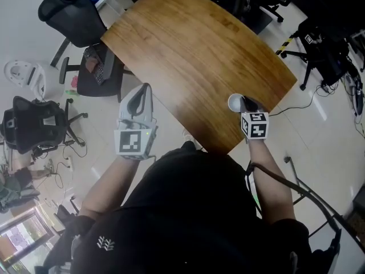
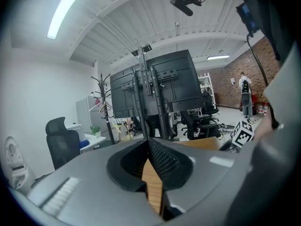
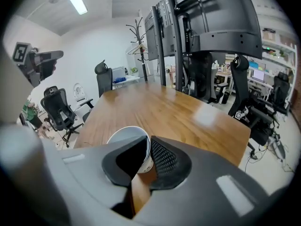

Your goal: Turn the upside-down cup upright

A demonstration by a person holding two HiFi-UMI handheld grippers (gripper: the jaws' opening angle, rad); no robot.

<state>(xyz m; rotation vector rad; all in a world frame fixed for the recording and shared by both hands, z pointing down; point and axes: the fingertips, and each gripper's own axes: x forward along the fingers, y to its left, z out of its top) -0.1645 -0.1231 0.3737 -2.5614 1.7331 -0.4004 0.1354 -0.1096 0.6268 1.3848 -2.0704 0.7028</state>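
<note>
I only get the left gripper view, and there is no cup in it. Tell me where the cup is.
Observer: The cup stands by the table's edge on the person's right, at the right gripper.
Operator: Report that gripper's jaws.
Observer: They are nearly together, with the cup's wall pinched between them.
Operator: Say where my left gripper sits over the table.
Observer: In the head view the left gripper shows just outside the table's left edge, far from the cup.
</note>
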